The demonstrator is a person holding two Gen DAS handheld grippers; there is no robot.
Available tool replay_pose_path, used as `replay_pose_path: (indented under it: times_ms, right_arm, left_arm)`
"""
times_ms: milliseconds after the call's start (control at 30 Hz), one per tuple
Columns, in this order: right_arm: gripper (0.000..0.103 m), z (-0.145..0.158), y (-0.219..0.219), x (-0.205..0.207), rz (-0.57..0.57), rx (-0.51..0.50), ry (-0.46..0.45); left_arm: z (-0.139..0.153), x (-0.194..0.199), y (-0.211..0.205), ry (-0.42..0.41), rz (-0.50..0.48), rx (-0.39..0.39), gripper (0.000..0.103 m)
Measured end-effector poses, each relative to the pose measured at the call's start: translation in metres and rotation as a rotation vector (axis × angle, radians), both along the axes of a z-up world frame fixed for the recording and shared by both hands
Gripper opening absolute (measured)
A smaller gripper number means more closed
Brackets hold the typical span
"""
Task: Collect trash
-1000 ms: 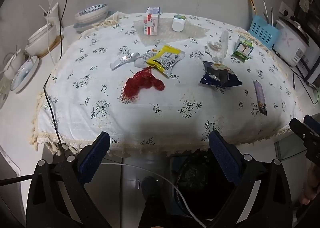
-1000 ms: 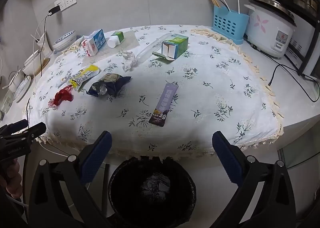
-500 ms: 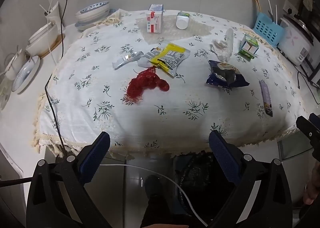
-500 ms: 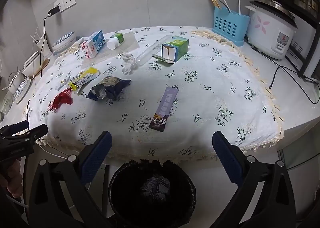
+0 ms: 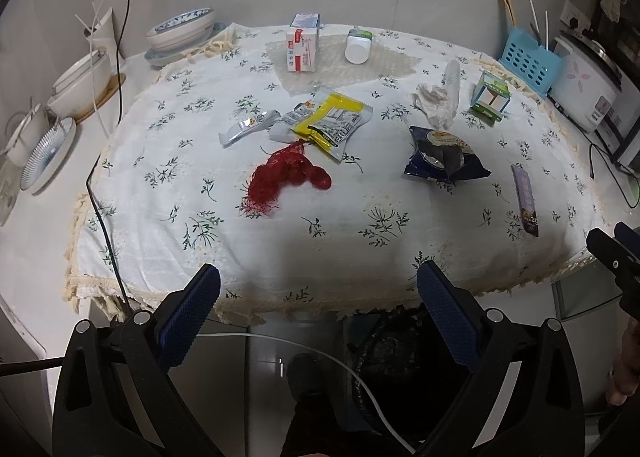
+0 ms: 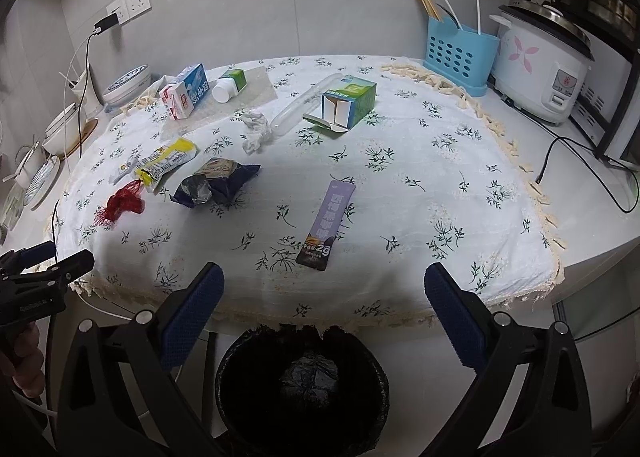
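Trash lies on a floral tablecloth [image 5: 168,217]: a red net [image 5: 286,177], a yellow wrapper [image 5: 334,123], a silver sachet [image 5: 246,127], a dark blue bag [image 5: 442,155], a purple sachet [image 6: 326,219], crumpled tissue [image 6: 256,129], a green carton [image 6: 350,105], a milk carton [image 5: 303,43] and a white bottle [image 5: 358,47]. A black-lined bin [image 6: 302,381] stands below the table's front edge. My left gripper [image 5: 318,313] is open and empty, short of the edge. My right gripper [image 6: 322,309] is open and empty above the bin.
Bowls and plates [image 5: 180,33] stand at the back left beside a black cable [image 5: 104,225]. A blue utensil basket [image 6: 460,53] and a rice cooker [image 6: 544,69] stand at the back right. A white cable [image 5: 280,339] runs below the table.
Both grippers have moved a little forward toward the table, so the trash looks nearer and lower in view. Both stay open and empty.
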State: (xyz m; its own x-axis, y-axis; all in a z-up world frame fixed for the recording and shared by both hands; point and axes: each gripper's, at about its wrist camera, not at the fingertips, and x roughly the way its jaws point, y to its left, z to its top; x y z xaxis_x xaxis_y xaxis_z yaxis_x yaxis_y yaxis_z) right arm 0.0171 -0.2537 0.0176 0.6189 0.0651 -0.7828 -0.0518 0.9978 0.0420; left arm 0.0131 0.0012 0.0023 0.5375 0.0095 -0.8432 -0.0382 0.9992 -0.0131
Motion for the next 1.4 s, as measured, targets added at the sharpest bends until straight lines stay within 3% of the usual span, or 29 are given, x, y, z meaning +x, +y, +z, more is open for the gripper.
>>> replay_pose_path:
  times_ms: [400,1400]
  right_arm:
    - [0.096,0.0,-0.001,0.001,-0.005,0.019,0.001]
    - [0.096,-0.007,-0.01,0.002,-0.018,0.036,0.013]
  left_arm:
    - [0.004,0.002,0.004,-0.013,0.009,-0.034,0.096]
    - [0.011,0.005,-0.004,-0.049,-0.007,-0.013,0.097]
